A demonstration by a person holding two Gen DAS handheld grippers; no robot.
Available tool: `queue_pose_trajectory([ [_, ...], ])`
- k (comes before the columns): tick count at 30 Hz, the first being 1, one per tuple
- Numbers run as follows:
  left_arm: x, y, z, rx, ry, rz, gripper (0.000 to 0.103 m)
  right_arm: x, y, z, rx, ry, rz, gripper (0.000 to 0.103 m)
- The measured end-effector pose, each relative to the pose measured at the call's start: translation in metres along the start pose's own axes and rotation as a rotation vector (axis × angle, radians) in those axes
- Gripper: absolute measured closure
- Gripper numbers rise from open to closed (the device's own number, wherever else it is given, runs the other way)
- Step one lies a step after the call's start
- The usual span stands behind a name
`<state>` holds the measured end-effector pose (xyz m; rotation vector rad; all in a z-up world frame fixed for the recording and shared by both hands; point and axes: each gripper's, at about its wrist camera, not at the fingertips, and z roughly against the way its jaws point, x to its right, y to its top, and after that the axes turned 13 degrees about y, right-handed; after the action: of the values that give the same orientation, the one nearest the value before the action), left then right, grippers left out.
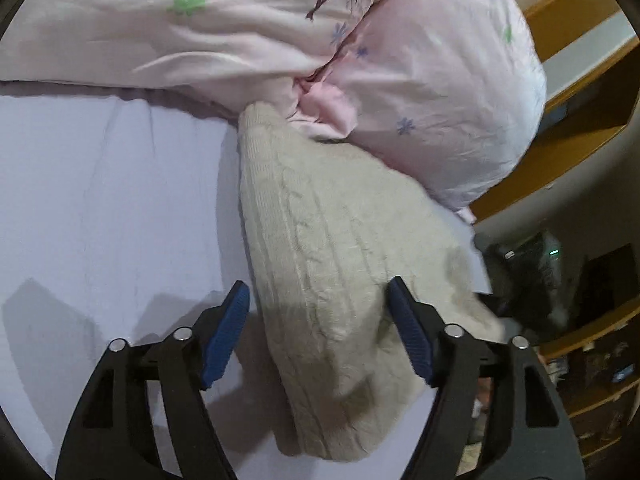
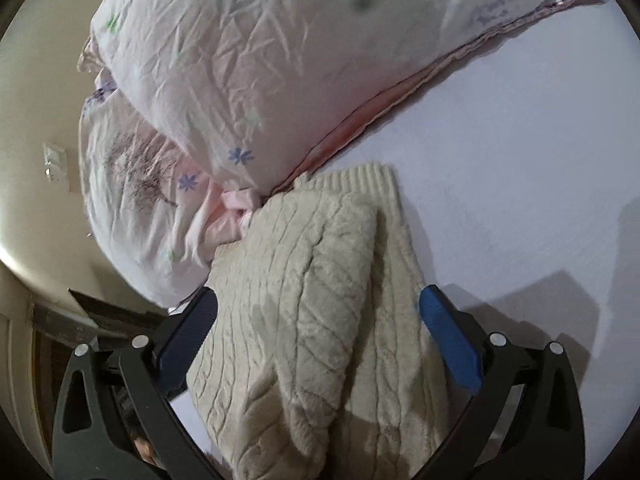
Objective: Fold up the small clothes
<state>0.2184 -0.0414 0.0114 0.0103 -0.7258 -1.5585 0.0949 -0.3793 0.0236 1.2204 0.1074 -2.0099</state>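
Note:
A cream cable-knit sweater (image 1: 320,248) lies folded on the pale lilac bed sheet (image 1: 112,208), its far end tucked against a pink pillow. My left gripper (image 1: 318,300) is open, its blue-padded fingers wide apart on either side of the sweater's near end. In the right wrist view the same sweater (image 2: 312,300) shows a top layer folded over a lower one, ribbed hem (image 2: 360,178) at the far end. My right gripper (image 2: 318,312) is open too, fingers straddling the sweater. Neither gripper holds anything.
Two pink flower-print pillows (image 1: 432,92) are piled at the head of the bed, touching the sweater; they also show in the right wrist view (image 2: 240,80). Wooden shelving (image 1: 580,128) and dark clutter stand beyond the bed edge on the right. The sheet (image 2: 520,140) spreads away beside the sweater.

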Motion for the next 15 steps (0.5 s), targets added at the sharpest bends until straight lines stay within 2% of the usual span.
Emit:
queue_pose_trajectory([
  [2,0.001,-0.002,0.000,0.033,0.032,-0.007,0.016,-0.001,0.000,0.005,0.057,-0.056,0.014,0.002],
  [4,0.002,0.000,-0.002,0.050,0.052,-0.003,0.011,-0.003,0.000,0.010,0.094,-0.056,0.036,0.002],
  [7,0.000,-0.004,-0.008,0.040,0.034,0.006,0.010,0.003,0.004,-0.004,0.014,-0.034,0.004,0.002],
  [9,0.004,-0.005,-0.008,0.051,0.029,0.002,0.010,0.001,0.004,-0.006,0.001,-0.027,0.022,0.002],
  [10,0.004,-0.004,-0.009,0.051,0.005,0.011,0.010,0.001,0.004,-0.009,-0.006,0.001,0.016,0.007],
  [11,0.006,-0.003,-0.011,0.050,-0.016,0.018,0.022,0.000,0.003,-0.012,-0.019,0.019,0.018,0.029],
  [12,0.004,-0.001,-0.016,0.023,-0.076,0.034,0.029,0.000,0.002,-0.017,-0.040,0.031,0.022,0.042],
  [13,0.002,-0.001,-0.017,0.016,-0.089,0.048,0.036,0.001,-0.001,-0.023,-0.057,0.024,0.011,0.047],
  [14,-0.001,0.000,-0.015,0.020,-0.093,0.038,0.047,0.000,-0.004,-0.024,-0.046,0.032,0.017,0.057],
  [15,-0.001,0.001,-0.011,0.021,-0.099,0.019,0.053,-0.003,-0.006,-0.024,-0.047,0.051,0.025,0.059],
])
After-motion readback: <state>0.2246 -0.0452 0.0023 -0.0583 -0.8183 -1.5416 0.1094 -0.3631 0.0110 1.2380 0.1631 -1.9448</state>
